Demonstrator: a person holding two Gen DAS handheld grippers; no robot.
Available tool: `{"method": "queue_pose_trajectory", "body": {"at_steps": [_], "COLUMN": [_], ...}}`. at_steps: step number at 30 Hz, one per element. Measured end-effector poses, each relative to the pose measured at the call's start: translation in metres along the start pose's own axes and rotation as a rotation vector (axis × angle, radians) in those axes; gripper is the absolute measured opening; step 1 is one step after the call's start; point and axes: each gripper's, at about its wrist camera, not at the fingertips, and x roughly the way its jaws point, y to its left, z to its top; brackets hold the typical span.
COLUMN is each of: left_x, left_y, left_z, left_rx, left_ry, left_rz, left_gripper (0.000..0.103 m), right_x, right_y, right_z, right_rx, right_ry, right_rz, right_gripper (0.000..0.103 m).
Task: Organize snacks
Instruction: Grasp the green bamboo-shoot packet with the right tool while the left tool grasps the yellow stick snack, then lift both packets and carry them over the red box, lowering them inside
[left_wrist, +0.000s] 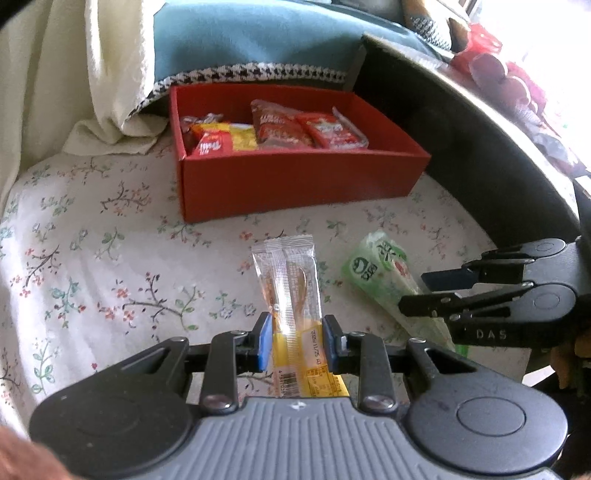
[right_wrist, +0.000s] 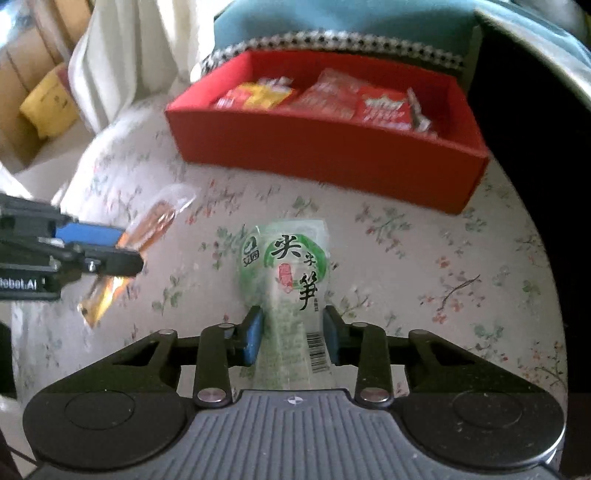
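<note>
My left gripper (left_wrist: 297, 325) is shut on a clear and yellow snack stick packet (left_wrist: 290, 291), which points toward the red box (left_wrist: 295, 181). My right gripper (right_wrist: 293, 325) is shut on a green bamboo-shoot packet (right_wrist: 291, 273). In the left wrist view the right gripper (left_wrist: 417, 291) shows at the right with the green packet (left_wrist: 376, 273) between its fingers. In the right wrist view the left gripper (right_wrist: 125, 251) shows at the left with the yellow packet (right_wrist: 147, 232) in it. The red box (right_wrist: 332, 155) holds several red and yellow snack packets (left_wrist: 273, 131).
Everything rests on a floral cloth (left_wrist: 92, 277). A blue cushion with a houndstooth edge (left_wrist: 258, 40) lies behind the box. A cream curtain (left_wrist: 74, 74) hangs at the left. A dark curved table edge (left_wrist: 461, 129) runs along the right.
</note>
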Motion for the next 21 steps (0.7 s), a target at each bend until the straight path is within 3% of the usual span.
{"method": "queue_pose_trajectory", "body": {"at_steps": [2, 4, 5, 8, 10, 11, 13, 15, 17, 21], "left_x": [-0.001, -0.001, -0.001, -0.001, -0.001, 0.000, 0.002, 0.002, 0.002, -0.003], "left_y": [0.001, 0.003, 0.004, 0.005, 0.004, 0.004, 0.003, 0.002, 0.003, 0.006], "left_z": [0.001, 0.002, 0.002, 0.004, 0.005, 0.005, 0.005, 0.005, 0.005, 0.004], "left_rx": [-0.011, -0.024, -0.030, -0.044, -0.044, -0.046, -0.046, -0.044, -0.043, -0.049], "left_ry": [-0.008, -0.012, -0.014, -0.024, -0.025, -0.022, -0.018, -0.017, -0.018, -0.025], "left_rz": [-0.010, -0.011, -0.013, -0.025, -0.020, -0.019, -0.017, -0.021, -0.027, -0.035], "left_gripper": [0.022, 0.023, 0.023, 0.023, 0.023, 0.023, 0.023, 0.023, 0.023, 0.023], "right_x": [-0.005, -0.012, -0.015, -0.018, -0.013, -0.009, -0.005, -0.003, 0.002, 0.032], "right_y": [-0.007, -0.013, -0.016, -0.027, -0.026, -0.028, -0.024, -0.009, 0.012, 0.031], "right_z": [0.004, 0.006, 0.007, 0.013, 0.012, 0.012, 0.011, 0.008, 0.005, 0.005], "right_rx": [0.036, 0.064, 0.080, 0.115, 0.105, 0.132, 0.128, 0.057, -0.073, -0.192], "right_ry": [-0.026, -0.053, -0.070, -0.086, -0.090, -0.084, -0.059, -0.037, -0.020, 0.044], "right_rz": [0.006, 0.007, 0.009, 0.009, -0.049, -0.031, 0.025, 0.023, 0.005, -0.085], "right_gripper": [0.042, 0.033, 0.008, 0.009, 0.031, 0.047, 0.056, 0.081, 0.090, 0.086]}}
